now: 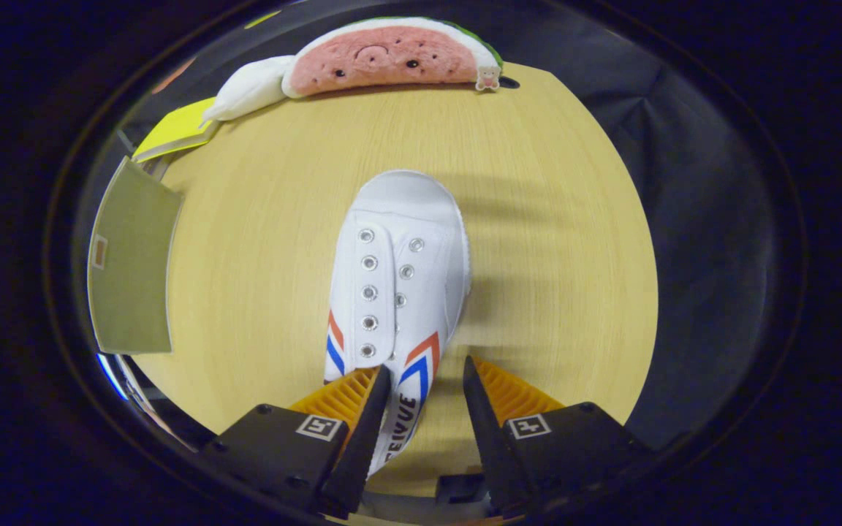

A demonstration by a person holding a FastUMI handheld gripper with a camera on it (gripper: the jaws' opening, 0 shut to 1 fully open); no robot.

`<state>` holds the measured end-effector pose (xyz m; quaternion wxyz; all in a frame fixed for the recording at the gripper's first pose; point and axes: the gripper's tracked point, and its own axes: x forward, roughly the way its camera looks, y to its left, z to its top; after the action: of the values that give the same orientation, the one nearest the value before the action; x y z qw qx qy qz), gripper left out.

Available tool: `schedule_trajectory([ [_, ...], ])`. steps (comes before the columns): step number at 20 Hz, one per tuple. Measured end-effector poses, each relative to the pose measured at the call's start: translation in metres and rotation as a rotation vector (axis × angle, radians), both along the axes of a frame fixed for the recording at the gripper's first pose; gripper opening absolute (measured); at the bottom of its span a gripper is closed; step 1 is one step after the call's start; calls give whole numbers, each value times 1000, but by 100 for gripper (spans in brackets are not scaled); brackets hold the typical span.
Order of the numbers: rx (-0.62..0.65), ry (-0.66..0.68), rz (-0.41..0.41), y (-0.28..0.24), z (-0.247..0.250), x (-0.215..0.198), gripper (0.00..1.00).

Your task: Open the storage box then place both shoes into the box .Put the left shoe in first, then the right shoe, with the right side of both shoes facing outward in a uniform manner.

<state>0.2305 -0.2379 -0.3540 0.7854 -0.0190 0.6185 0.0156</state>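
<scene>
Between the parted jaws (427, 369) lies the white shoe (399, 285), ungripped, watermelon plush (384, 57) beyond.

A white shoe (399, 292) lies on the wooden table (260, 277), toe pointing away. Its heel end sits between the spread fingers of the gripper (426, 376), one finger (373, 409) against its side. Beyond the shoe rests a watermelon plush (388, 57).

Cloth-walled booth, wooden table (260, 241), watermelon plush (384, 55)
</scene>
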Motion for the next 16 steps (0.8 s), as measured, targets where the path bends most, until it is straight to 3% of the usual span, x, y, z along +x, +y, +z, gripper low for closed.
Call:
schedule_trajectory([
  [1,21,-3,-16,2,1,-2,64],
  [4,63,-11,-61,4,-1,-1,42],
  [7,71,-31,-81,3,0,-1,33],
  [10,77,-23,-73,4,5,-3,11],
  [13,61,-33,-60,13,22,-13,9],
  [16,80,-126,-53,33,54,-12,9],
])
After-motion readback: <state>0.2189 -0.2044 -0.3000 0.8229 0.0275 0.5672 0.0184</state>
